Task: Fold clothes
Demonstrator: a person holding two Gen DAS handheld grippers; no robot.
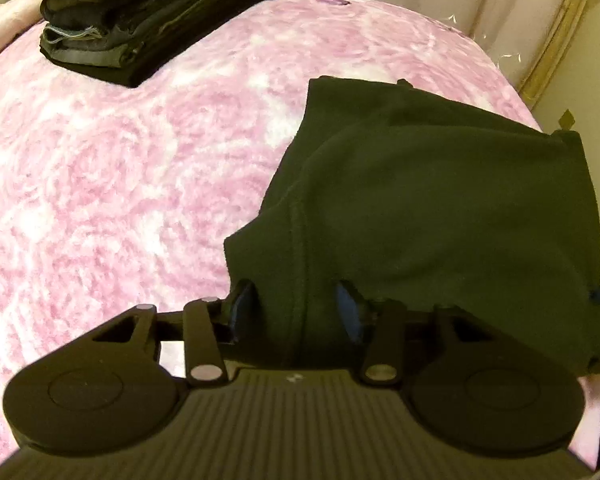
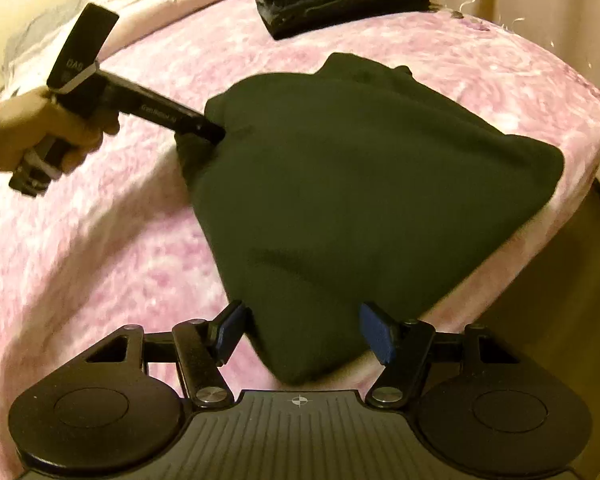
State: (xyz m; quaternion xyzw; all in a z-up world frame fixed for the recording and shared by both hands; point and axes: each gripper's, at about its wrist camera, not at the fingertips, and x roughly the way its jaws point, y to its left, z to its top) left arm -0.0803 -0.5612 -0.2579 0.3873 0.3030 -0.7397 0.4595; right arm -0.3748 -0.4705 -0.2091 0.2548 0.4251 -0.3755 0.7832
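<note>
Fleecy dark green garment (image 2: 360,200) is bunched on the pink blanket (image 1: 120,200), and I've got a corner in each tool so it can be spread or doubled over. Left gripper (image 1: 296,308) and right gripper (image 2: 304,332) both stand fairly wide with cloth between the pads; can't tell if they're actually pinching. Folded stack (image 1: 140,20) sits behind, well apart.

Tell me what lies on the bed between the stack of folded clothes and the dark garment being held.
Nothing: only bare pink blanket separates the stack of folded clothes from the dark garment. The left wrist view shows it best.
</note>
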